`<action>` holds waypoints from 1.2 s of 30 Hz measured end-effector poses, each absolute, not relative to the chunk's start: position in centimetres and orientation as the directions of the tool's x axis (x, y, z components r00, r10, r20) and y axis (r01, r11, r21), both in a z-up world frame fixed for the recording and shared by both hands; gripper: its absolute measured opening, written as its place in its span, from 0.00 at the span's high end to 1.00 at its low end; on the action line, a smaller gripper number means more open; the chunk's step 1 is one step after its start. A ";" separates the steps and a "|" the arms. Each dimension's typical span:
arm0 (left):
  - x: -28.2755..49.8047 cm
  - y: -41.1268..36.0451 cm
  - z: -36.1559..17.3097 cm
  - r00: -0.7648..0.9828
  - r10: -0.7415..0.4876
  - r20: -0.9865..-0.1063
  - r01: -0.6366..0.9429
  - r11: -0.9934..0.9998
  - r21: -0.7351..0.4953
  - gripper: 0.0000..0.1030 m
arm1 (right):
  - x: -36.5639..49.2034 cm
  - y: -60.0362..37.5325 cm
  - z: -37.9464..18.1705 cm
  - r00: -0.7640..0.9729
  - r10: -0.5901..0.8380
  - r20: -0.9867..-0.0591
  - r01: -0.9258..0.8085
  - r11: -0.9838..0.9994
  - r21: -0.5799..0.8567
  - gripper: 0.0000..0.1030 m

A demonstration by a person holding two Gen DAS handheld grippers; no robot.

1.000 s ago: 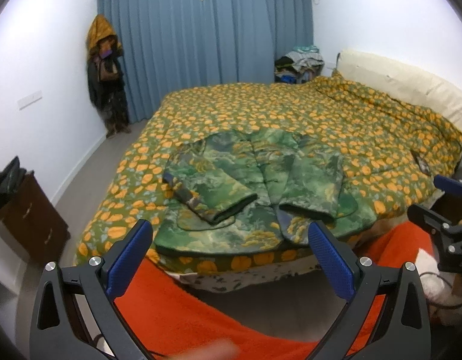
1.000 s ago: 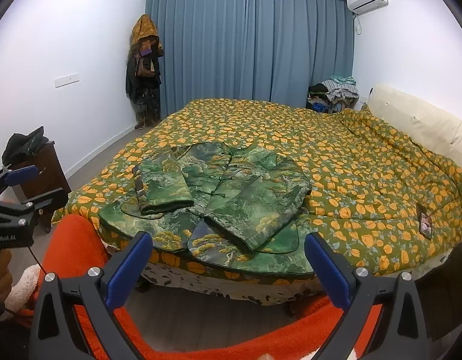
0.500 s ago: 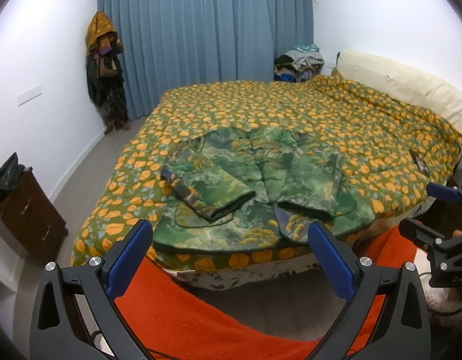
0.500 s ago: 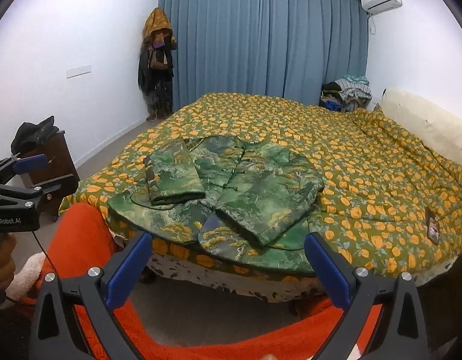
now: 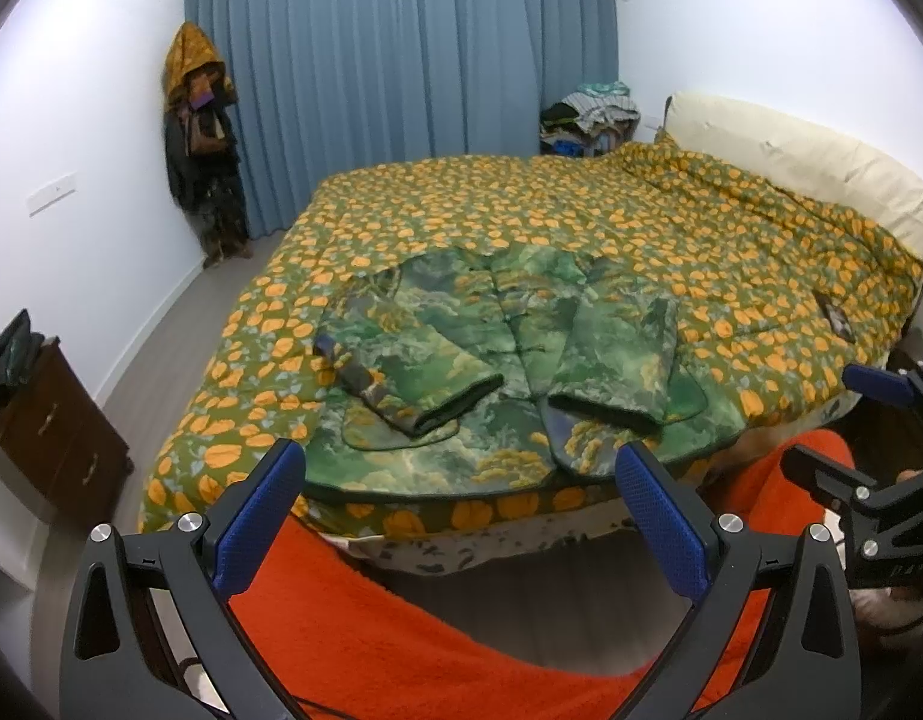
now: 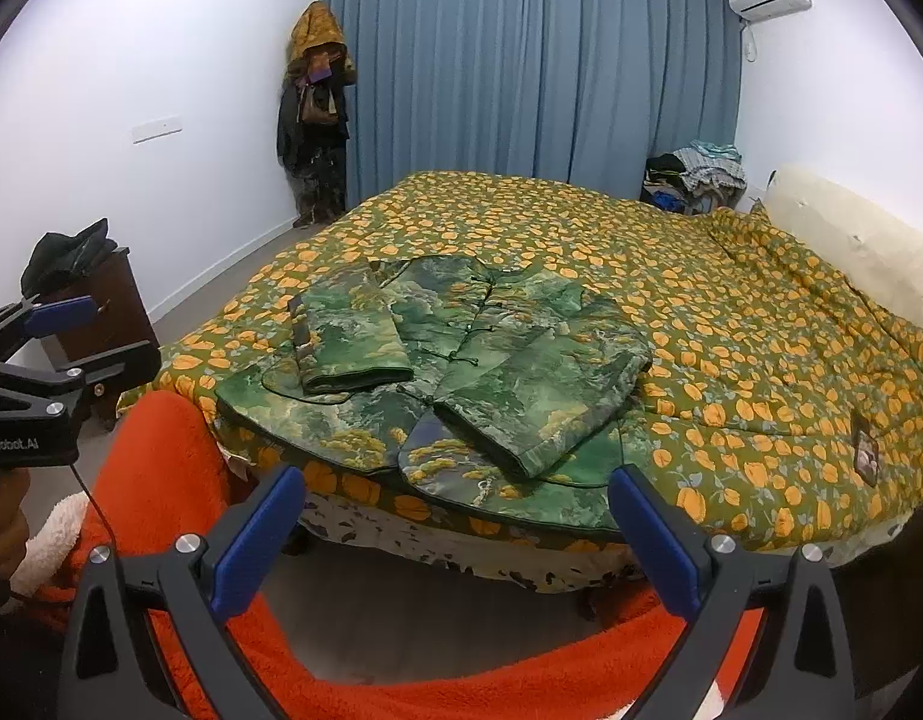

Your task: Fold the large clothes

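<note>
Left wrist view: my left gripper (image 5: 458, 516) is spread wide, holding nothing, well short of the bed (image 5: 731, 252). The green jacket (image 5: 503, 354) lies flat at the bed's near edge, sleeves folded in.

Right wrist view: right gripper (image 6: 455, 531) is also wide apart and empty. The jacket looks padded and floppy, probably bulky, so I'd pinch the hem corners nearest the bed's edge.
</note>
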State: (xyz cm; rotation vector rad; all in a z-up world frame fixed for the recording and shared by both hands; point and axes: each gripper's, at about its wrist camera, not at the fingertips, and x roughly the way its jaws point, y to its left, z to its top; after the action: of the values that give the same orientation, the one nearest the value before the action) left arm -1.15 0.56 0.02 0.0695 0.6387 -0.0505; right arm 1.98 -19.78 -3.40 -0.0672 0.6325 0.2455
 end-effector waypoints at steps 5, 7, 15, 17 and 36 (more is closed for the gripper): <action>-1.1 0.6 0.0 0.802 -0.026 -0.597 0.070 0.996 0.051 0.00 | 1.7 -19.2 -3.3 0.782 0.206 -0.589 -0.263 0.965 -0.011 0.00; -1.1 0.7 0.0 0.801 -0.026 -0.599 0.071 0.996 0.052 0.00 | 1.6 -19.0 -3.3 0.782 0.206 -0.588 -0.268 0.963 -0.019 0.00; -1.2 0.6 -0.5 0.792 -0.020 -0.610 0.071 0.996 0.059 0.00 | 1.9 -19.2 -3.4 0.773 0.220 -0.595 -0.273 0.962 0.001 0.00; -1.2 0.6 -0.5 0.793 -0.021 -0.609 0.072 0.996 0.060 0.00 | 1.9 -19.2 -3.3 0.773 0.220 -0.595 -0.275 0.962 0.000 0.00; -1.1 0.7 -0.8 0.783 -0.014 -0.622 0.072 0.995 0.068 0.00 | 1.6 -18.4 -3.5 0.766 0.227 -0.601 -0.307 0.951 -0.033 0.00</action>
State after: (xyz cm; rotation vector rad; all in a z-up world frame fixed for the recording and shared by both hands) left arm -1.12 0.71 -0.83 0.0898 0.6696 -0.0460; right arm 1.60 -18.37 -3.54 -0.1328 0.6349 0.2909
